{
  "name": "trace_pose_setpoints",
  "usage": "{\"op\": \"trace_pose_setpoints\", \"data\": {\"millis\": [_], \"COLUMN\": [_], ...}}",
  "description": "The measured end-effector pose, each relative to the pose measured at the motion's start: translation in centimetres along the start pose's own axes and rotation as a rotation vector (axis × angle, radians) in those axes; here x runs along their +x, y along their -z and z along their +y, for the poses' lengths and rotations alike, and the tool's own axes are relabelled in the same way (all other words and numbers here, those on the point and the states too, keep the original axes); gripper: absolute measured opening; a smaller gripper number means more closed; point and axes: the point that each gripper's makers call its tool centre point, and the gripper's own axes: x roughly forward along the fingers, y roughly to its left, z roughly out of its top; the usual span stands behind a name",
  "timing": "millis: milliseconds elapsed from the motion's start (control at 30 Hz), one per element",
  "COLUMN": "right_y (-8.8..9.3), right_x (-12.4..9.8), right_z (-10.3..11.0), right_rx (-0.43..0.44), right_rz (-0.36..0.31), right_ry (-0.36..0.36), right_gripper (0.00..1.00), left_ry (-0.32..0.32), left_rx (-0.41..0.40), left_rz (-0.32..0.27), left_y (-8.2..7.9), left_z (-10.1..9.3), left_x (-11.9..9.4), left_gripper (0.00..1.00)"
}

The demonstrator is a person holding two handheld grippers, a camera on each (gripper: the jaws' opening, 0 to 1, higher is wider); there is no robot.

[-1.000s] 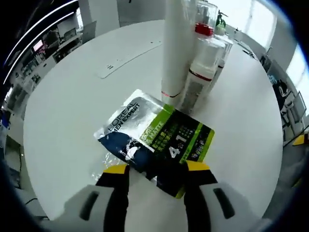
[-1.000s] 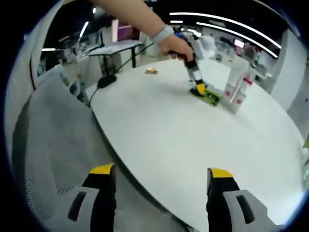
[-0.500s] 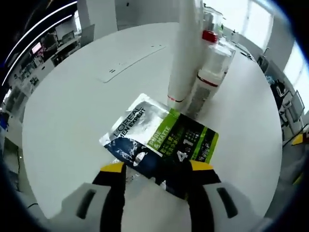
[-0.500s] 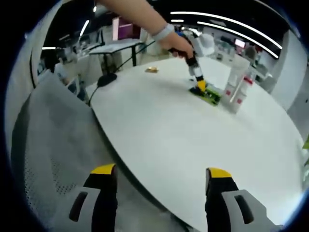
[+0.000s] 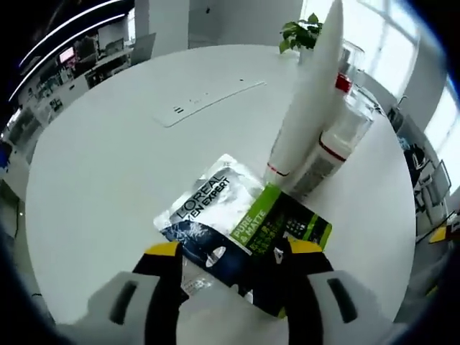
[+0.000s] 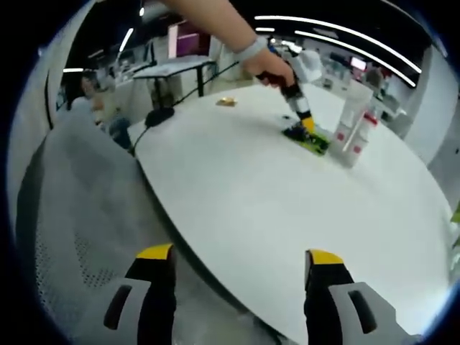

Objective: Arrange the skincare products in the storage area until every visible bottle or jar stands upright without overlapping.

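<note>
We see the left gripper (image 5: 233, 251) parted over the sachet (image 5: 241, 226) beside 2 tubes (image 5: 305, 129), and the right gripper (image 6: 233, 262) spread wide, holding nothing.

Round white desk (image 5: 108, 165) as landmark. On it: a flat white strip (image 5: 208, 100) toward the far side, a small gold item (image 6: 226, 103) near one edge. Beyond the desk's far rim, a potted plant (image 5: 302, 32); beside it, a grey mesh chair (image 6: 72, 215).

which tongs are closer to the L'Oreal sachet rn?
Left. The left tongs sit right at the sachet, jaws straddling its near edge. The right tongs hang open off the table's near edge, far from it.
</note>
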Motion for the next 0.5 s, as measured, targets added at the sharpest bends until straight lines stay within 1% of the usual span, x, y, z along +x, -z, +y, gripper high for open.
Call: {"op": "trace_pose_setpoints", "data": {"millis": [67,133,167,200,233,267,300,333,367,400,433,467,500], "right_y": [0.1,0.0,0.1,0.1,0.1,0.2,0.2,0.2,0.2,0.2,0.3,0.2,0.2], "right_x": [0.0,0.0,0.0,0.0,0.0,0.0,0.0,0.1,0.1,0.1,0.1,0.0,0.0], "right_z": [-0.1,0.0,0.0,0.0,0.0,0.0,0.0,0.0,0.0,-0.1,-0.1,-0.1,-0.1], "right_rx": [0.000,0.001,-0.002,-0.006,-0.007,-0.010,-0.009,-0.007,-0.007,-0.005,-0.005,-0.007,-0.006], "right_rz": [0.004,0.002,0.002,0.005,0.007,0.009,0.009,0.009,0.010,0.011,0.012,0.012,0.011], "right_ry": [0.003,0.002,0.002,0.001,0.001,0.002,0.001,0.001,0.002,0.003,0.002,0.003,0.004], "right_gripper": [0.73,0.72,0.72,0.72,0.72,0.71,0.71,0.71,0.71,0.71,0.71,0.71,0.71], "left_ry": [-0.020,-0.038,-0.025,-0.008,0.008,0.005,0.011,0.030,0.062,0.069,0.079,0.039,0.057], "left_rx": [-0.040,-0.025,-0.013,0.008,0.057,0.147,0.193,0.221,0.231,0.232,0.238,0.261,0.259], "left_rz": [-0.030,-0.026,-0.025,-0.026,-0.020,-0.027,-0.019,-0.014,0.006,0.015,0.043,0.046,0.015], "left_y": [-0.6,-0.4,-0.4,-0.5,-0.6,-0.9,-0.9,-0.9,-0.5,-0.3,0.3,0.3,-0.3], "left_z": [0.3,0.9,0.6,0.2,-0.4,-0.7,-1.0,-1.5,-2.4,-2.6,-2.9,-2.3,-2.6], "left_x": [-0.2,0.0,0.2,0.4,0.6,0.8,0.9,1.2,1.5,1.6,2.0,2.0,2.0], "left_gripper": [0.50,0.53,0.54,0.58,0.59,0.58,0.54,0.50,0.47,0.46,0.49,0.49,0.49]}}
